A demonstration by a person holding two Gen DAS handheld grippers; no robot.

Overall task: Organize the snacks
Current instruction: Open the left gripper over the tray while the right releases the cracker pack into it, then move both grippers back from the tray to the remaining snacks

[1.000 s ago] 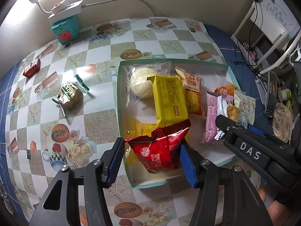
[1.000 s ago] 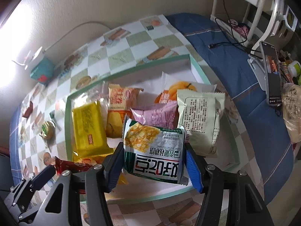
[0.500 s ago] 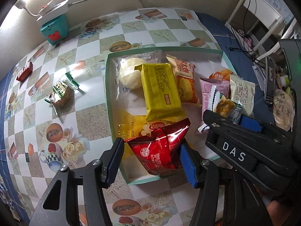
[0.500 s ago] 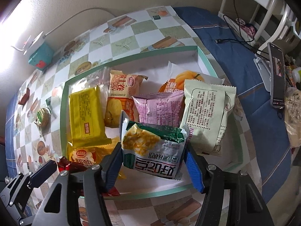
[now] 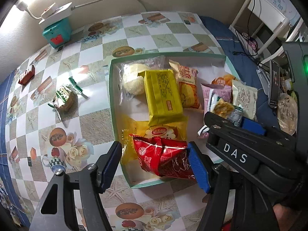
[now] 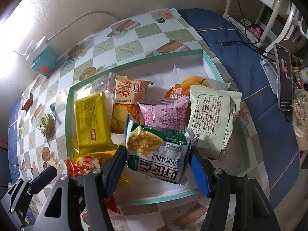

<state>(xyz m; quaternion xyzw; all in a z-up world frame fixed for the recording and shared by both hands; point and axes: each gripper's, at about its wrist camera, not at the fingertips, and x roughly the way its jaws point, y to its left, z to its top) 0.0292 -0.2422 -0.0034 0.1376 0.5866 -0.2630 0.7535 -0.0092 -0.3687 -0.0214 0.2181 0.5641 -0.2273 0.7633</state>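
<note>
A green-rimmed tray (image 5: 112,104) of snacks is seen on the checkered surface (image 5: 63,127) by a beige wall. Both jaws have just been opening: the left gripper (image 5: 154,165) is spread around the red packet (image 5: 163,157), the right gripper (image 6: 156,165) around the green-white packet (image 6: 157,150); both packets were pinched earlier and are now lying in the tray.

A checked worktop (image 5: 92,115) in white, beige and sage, printed with roses, cakes and starfish, fills the left of the frame. On it, a shallow cardboard tray (image 5: 112,104) shows a mint-green rim and white floor. Inside lie a bright yellow foil-wrapped bar (image 5: 163,94), an orange-and-cream snack pouch (image 5: 187,88), a pale pink crinkled packet (image 6: 165,113) and a glossy red packet with white lettering (image 5: 163,157). At upper left, a teal box with a red patch (image 5: 56,31). Blue cloth (image 6: 240,57) covers the right.
</note>
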